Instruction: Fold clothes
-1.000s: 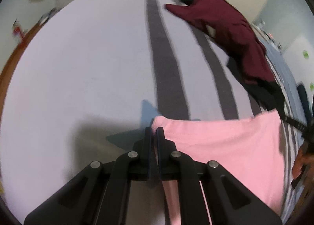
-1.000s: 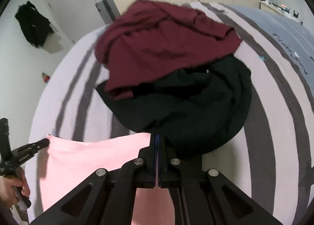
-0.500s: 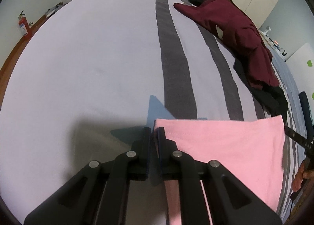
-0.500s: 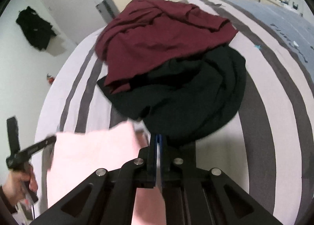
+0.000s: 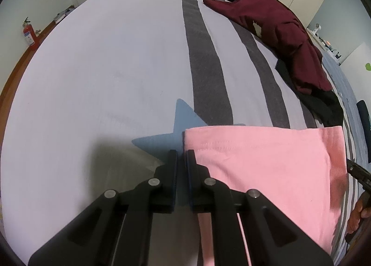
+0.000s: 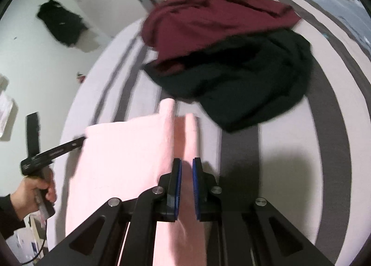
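A pink garment (image 5: 262, 163) lies flat on the striped bed cover (image 5: 104, 68), folded with a straight far edge. My left gripper (image 5: 180, 153) sits at its far left corner, jaws slightly apart, with no cloth between them. In the right wrist view the pink garment (image 6: 120, 157) shows a loose fold of cloth (image 6: 180, 131) rising in front of my right gripper (image 6: 186, 163), whose jaws stand slightly apart around it. The left gripper (image 6: 76, 143) shows at the garment's other corner.
A maroon garment (image 6: 215, 17) lies heaped on a black garment (image 6: 250, 75) further up the bed, just beyond the pink one. A blue star (image 5: 176, 131) is printed on the cover by the left gripper. A red fire extinguisher (image 5: 29, 34) stands on the floor at left.
Both grippers have opened a little and let go of the pink garment's corners. The garment now lies on the bed, and the right gripper has pulled back, with the cloth bunching in front.
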